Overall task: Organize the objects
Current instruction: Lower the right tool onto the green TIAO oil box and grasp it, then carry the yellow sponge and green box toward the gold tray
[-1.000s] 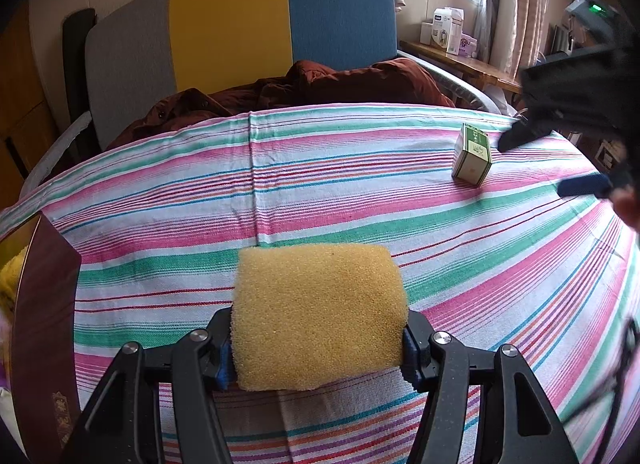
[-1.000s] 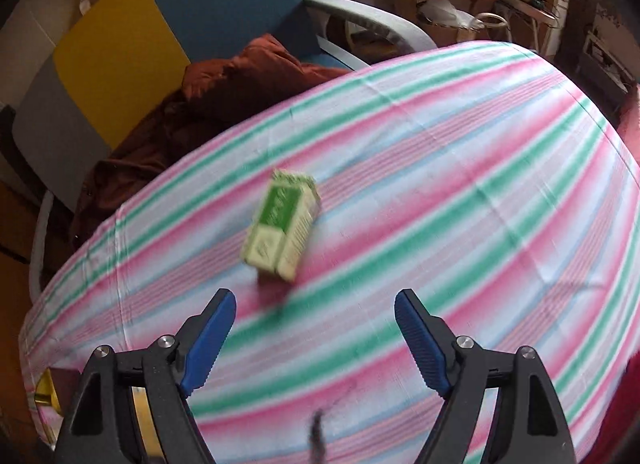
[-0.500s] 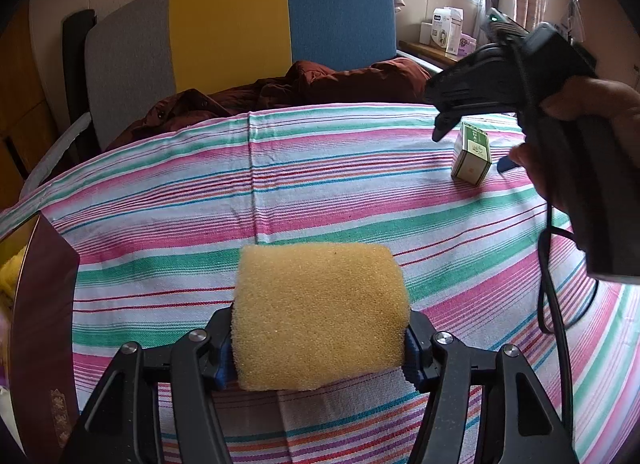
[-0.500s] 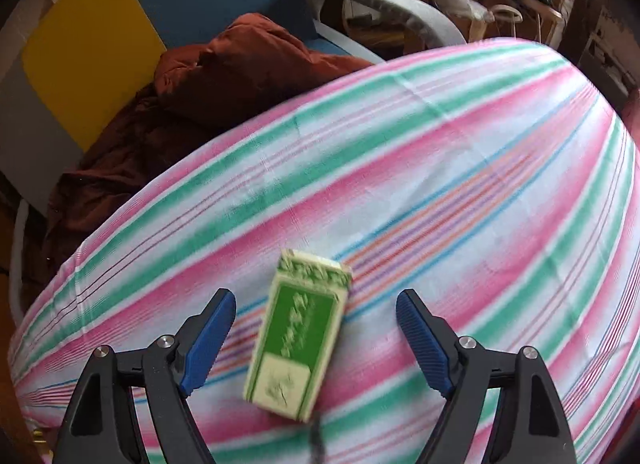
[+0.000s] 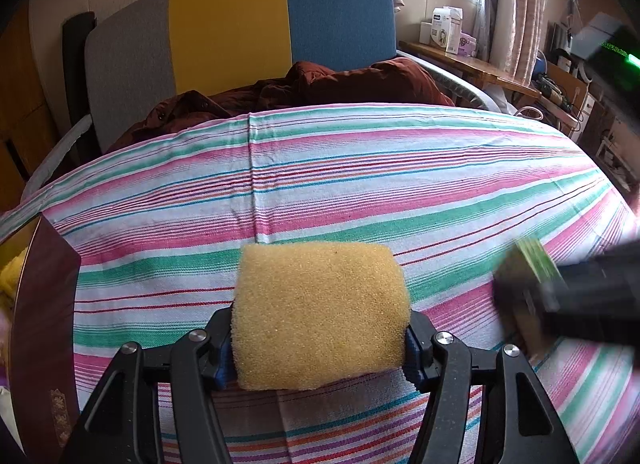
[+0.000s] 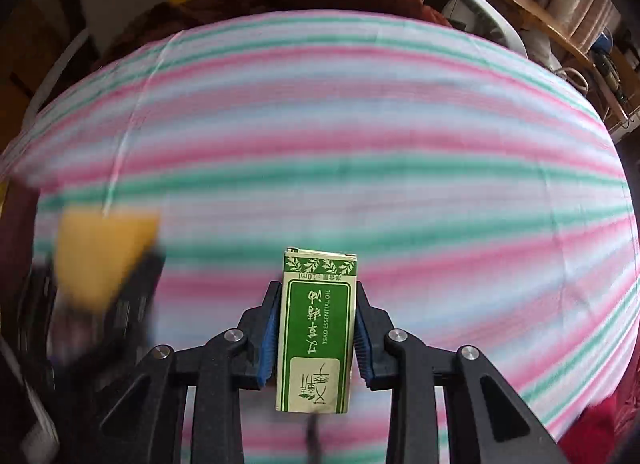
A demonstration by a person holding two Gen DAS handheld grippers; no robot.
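My left gripper (image 5: 319,348) is shut on a yellow sponge (image 5: 320,314) and holds it low over the striped tablecloth (image 5: 360,192). My right gripper (image 6: 315,338) is shut on a small green essential-oil box (image 6: 318,332), lifted above the cloth. In the left wrist view the right gripper (image 5: 560,304) and the box (image 5: 536,258) show as a blur at the right edge. In the right wrist view the sponge (image 6: 100,252) is a yellow blur at the left.
A dark red box wall (image 5: 44,328) stands at the left table edge with something yellow behind it. A chair (image 5: 240,32) with a brown garment (image 5: 320,84) stands beyond the far edge. A wooden shelf (image 5: 472,64) with cartons is at the back right.
My right gripper closed on the green box, lifted it off the far right of the cloth and carried it toward the near side. The left gripper with the sponge stayed still.
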